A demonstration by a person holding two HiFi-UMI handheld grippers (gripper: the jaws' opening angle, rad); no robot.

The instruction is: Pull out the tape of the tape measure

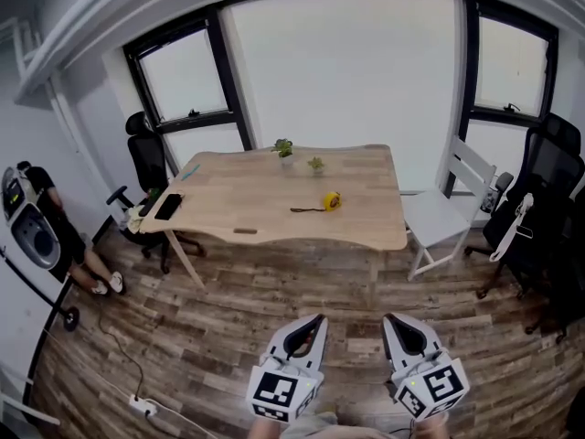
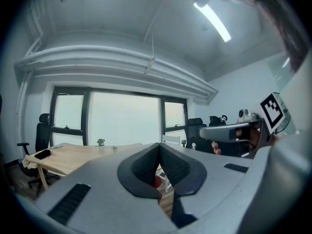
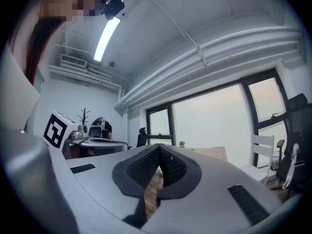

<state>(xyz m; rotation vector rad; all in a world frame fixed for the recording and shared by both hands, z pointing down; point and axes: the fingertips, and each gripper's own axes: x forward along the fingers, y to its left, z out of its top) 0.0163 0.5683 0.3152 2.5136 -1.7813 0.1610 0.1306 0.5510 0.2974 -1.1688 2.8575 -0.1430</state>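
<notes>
A yellow tape measure (image 1: 332, 201) lies on the wooden table (image 1: 274, 199) near its front right part, with a short dark strip (image 1: 307, 210) lying to its left. Both grippers hang low in the head view, well short of the table and over the floor. My left gripper (image 1: 316, 322) is shut with nothing between its jaws, and my right gripper (image 1: 389, 321) is also shut and empty. In the left gripper view the closed left gripper (image 2: 159, 145) points toward the table (image 2: 73, 157) and windows. In the right gripper view the closed right gripper (image 3: 159, 146) aims the same way.
Two small potted plants (image 1: 284, 148) stand at the table's far edge; a black phone (image 1: 168, 207) lies at its left end. A white chair (image 1: 448, 210) stands right of the table, black office chairs (image 1: 146, 167) left and right. A power strip (image 1: 143, 406) lies on the plank floor.
</notes>
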